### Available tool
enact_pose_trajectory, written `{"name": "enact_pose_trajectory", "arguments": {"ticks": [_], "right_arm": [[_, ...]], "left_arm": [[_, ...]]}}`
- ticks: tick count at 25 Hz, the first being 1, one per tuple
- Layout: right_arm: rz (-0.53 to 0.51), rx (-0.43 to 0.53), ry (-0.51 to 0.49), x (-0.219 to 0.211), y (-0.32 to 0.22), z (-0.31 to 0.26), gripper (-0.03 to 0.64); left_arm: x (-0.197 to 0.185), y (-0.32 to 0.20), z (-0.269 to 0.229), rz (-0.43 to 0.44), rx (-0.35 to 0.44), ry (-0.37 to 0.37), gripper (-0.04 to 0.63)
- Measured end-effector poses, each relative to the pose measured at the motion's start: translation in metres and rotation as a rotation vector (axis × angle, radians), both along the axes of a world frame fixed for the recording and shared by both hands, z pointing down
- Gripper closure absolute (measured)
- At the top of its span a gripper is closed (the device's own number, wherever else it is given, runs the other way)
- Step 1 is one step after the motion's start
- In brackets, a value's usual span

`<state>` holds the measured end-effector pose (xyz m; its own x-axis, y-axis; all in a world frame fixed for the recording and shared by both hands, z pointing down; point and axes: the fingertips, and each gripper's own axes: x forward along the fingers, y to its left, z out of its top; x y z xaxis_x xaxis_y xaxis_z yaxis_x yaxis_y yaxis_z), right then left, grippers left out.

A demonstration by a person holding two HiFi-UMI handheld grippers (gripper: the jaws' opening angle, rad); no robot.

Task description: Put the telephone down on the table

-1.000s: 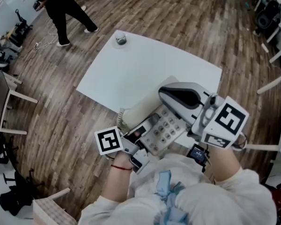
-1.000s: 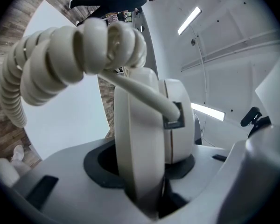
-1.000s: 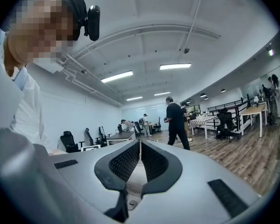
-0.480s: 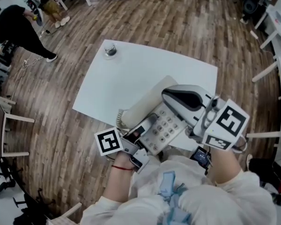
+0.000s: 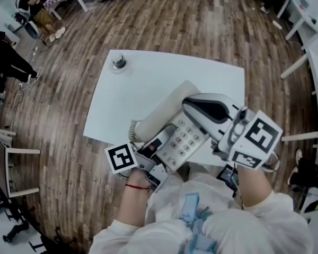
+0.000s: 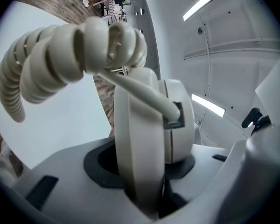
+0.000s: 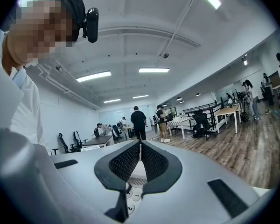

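I have carried the telephone [image 5: 176,142] further over the table [image 5: 148,78]; lowering can follow. The left gripper [image 5: 152,153] clamps it; the right gripper [image 5: 188,106] is closed tight.

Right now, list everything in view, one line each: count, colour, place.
table: one, white, on the brown wooden floor
small round object: one, silvery, table's far left corner
telephone: one, beige, held over the table's near edge, handset along its left side
coiled cord: one, beige, plugged into the handset end
bystander: one, in black, at the far left edge
distant people: several, far down the room
left hand-held gripper: one, grey, clamped on the telephone's handset end
right hand-held gripper: one, grey, shut at the telephone's keypad side
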<state>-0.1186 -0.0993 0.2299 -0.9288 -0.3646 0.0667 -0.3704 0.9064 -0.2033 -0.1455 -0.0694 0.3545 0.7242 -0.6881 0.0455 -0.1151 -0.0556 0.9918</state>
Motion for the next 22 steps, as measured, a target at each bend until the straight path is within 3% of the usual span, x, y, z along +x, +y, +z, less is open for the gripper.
{"name": "enact_pose_trajectory", "arguments": {"ticks": [10,17,22], "right_arm": [[0.085,-0.075,0.008,0.008,-0.027,0.041,0.583],[0.116,-0.13,0.013,0.008,-0.055,0.085,0.583],[0.146,-0.157,0.034,0.011,-0.075,0.118,0.583]], "left_arm": [[-0.006,-0.033,0.037,-0.094,0.003,0.018,0.413],[-0.001,-0.062,0.079,-0.228,-0.008,0.057,0.413],[-0.004,-0.083,0.12,-0.304,-0.047,0.022,0.413]]}}
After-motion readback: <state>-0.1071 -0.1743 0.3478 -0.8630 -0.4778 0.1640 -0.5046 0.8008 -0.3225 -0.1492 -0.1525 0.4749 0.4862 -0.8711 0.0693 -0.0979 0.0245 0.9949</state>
